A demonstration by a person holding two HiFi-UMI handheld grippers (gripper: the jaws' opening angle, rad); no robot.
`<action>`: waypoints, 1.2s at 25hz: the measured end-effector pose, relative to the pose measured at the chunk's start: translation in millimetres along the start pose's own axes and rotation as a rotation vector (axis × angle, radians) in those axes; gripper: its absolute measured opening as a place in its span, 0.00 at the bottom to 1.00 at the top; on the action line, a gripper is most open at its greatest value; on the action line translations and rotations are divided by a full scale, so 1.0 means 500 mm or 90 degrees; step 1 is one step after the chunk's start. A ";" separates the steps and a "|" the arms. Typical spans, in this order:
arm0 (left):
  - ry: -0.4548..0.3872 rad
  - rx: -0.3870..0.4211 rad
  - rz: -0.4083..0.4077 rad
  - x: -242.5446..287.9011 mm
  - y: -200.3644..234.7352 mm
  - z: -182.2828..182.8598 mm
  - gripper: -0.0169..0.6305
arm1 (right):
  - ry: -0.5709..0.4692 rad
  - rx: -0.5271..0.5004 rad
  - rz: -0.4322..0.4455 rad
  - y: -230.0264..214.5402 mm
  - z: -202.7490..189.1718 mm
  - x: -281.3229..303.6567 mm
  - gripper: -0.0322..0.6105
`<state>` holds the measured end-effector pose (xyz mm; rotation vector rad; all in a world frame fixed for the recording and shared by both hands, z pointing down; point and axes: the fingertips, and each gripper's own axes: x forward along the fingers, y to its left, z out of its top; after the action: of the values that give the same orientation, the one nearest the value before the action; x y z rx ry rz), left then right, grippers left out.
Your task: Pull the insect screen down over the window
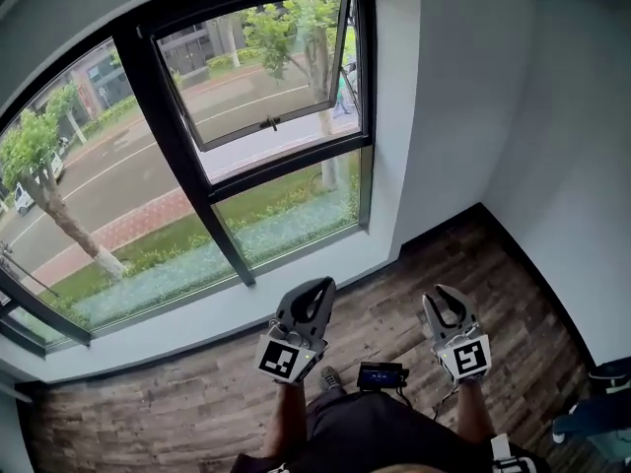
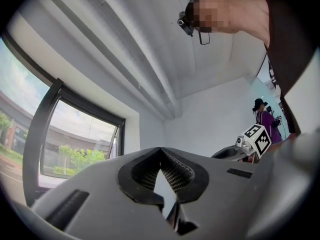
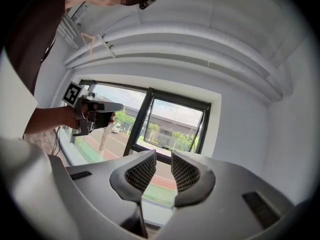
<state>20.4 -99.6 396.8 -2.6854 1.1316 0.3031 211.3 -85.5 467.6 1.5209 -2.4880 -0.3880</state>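
Note:
The window point(image 1: 212, 200) has a black frame, and its upper right sash point(image 1: 268, 122) is tilted outward. I make out no insect screen drawn over the glass, and its top rail is out of the head view. My left gripper point(image 1: 317, 286) hangs low in front of the sill, shut and empty, its tips touching point(image 2: 160, 151). My right gripper point(image 1: 441, 294) is beside it over the floor, with a narrow gap and nothing between its pads point(image 3: 163, 156). The right gripper view looks up at the window point(image 3: 145, 119), with the left gripper point(image 3: 92, 111) to its left.
A white sill point(image 1: 197, 325) runs below the glass, above a wood floor point(image 1: 394, 313). White walls meet in a corner at the right point(image 1: 483, 205). A blue object point(image 1: 601, 407) sits at the lower right. Another person in purple point(image 2: 263, 119) stands far back.

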 end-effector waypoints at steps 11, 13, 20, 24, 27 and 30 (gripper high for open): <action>-0.011 0.028 0.011 0.132 0.315 -0.021 0.02 | -0.016 -0.050 -0.042 -0.065 0.077 0.300 0.17; -0.009 0.034 0.022 0.145 0.352 -0.026 0.02 | -0.006 -0.034 -0.027 -0.062 0.063 0.346 0.17; 0.024 0.076 0.090 0.197 0.487 -0.075 0.02 | -0.009 -0.020 0.032 -0.084 0.003 0.525 0.16; 0.056 0.126 0.128 0.270 0.555 -0.092 0.02 | -0.039 -0.020 0.070 -0.136 -0.007 0.645 0.17; 0.058 0.161 0.151 0.349 0.601 -0.075 0.03 | -0.066 -0.015 0.092 -0.199 0.006 0.733 0.17; 0.069 0.182 0.175 0.419 0.627 -0.067 0.05 | -0.079 -0.021 0.112 -0.270 0.014 0.804 0.17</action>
<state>-59.2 -465.0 337.1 -2.3228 1.4572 0.0326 141.0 -502.1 430.4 1.2889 -2.6692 -0.5044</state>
